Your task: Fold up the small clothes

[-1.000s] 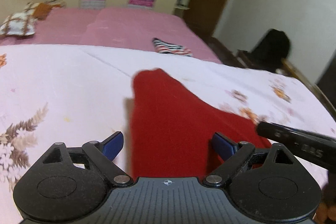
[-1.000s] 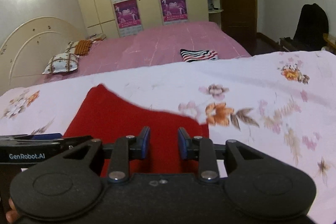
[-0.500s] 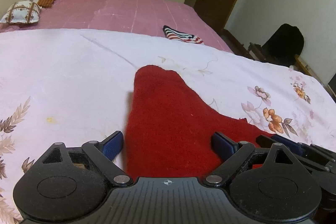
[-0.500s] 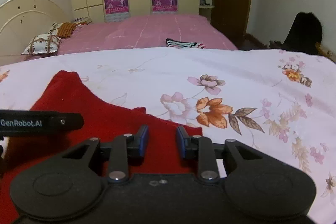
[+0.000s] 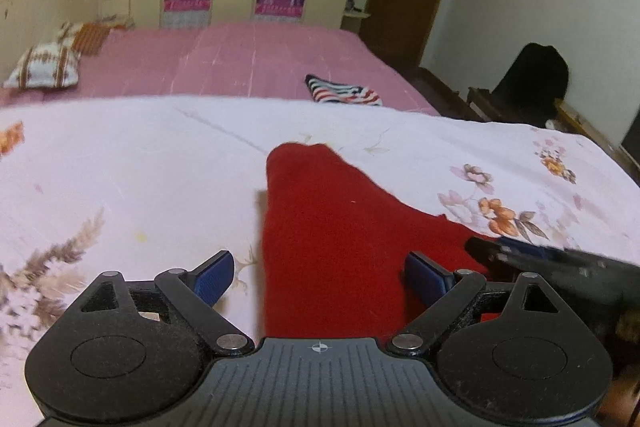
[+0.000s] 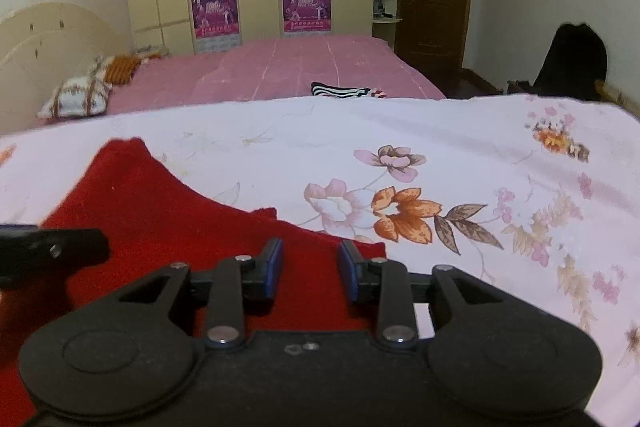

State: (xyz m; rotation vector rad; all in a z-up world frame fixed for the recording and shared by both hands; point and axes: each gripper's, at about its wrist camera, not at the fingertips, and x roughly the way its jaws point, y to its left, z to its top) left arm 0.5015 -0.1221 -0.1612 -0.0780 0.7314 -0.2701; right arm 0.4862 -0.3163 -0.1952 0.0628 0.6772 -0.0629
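A red knit garment (image 5: pixel 340 235) lies flat on the floral sheet, with a narrow end pointing away from me. It also shows in the right wrist view (image 6: pixel 160 219). My left gripper (image 5: pixel 318 273) is wide open over the garment's near left part, with nothing between its blue pads. My right gripper (image 6: pixel 310 269) is partly open above the garment's near right edge and holds nothing. The right gripper (image 5: pixel 560 263) shows at the right in the left wrist view.
A white floral sheet (image 6: pixel 440 155) covers the near bed. A pink bedspread (image 5: pixel 240 67) lies beyond, with a striped folded cloth (image 5: pixel 344 93) on it and pillows (image 5: pixel 44 71) at far left. Wardrobes, a door and a dark chair (image 5: pixel 532 79) stand behind.
Both grippers have risen and tilted slightly, so the views shifted. The garment lies the same. Both jaws keep the same opening.
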